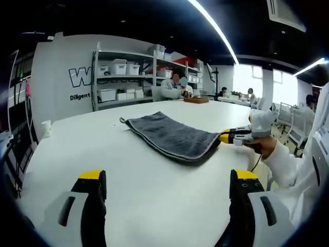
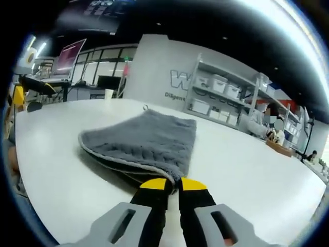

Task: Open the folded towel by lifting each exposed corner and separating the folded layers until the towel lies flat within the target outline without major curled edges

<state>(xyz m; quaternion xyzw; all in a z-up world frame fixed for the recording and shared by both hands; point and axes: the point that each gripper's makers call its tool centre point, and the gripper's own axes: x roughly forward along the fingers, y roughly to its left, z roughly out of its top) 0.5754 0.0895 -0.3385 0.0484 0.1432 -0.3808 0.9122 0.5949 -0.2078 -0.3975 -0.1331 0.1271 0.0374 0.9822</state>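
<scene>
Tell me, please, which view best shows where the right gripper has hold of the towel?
The right gripper view: its jaws are shut on the grey towel's near corner, right at the hemmed edge. The left gripper view shows the right gripper from the side at the towel's far corner, smaller.

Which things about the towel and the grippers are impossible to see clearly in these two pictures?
- Towel layers: in the right gripper view, the top fold hides how many lie beneath.
- Grip: the right gripper tips cover the towel corner, so which layers they pinch is unclear.
- Target outline: indiscernible on the white table in the left gripper view.
- Left gripper: its base is cut off by the bottom edge.
</scene>
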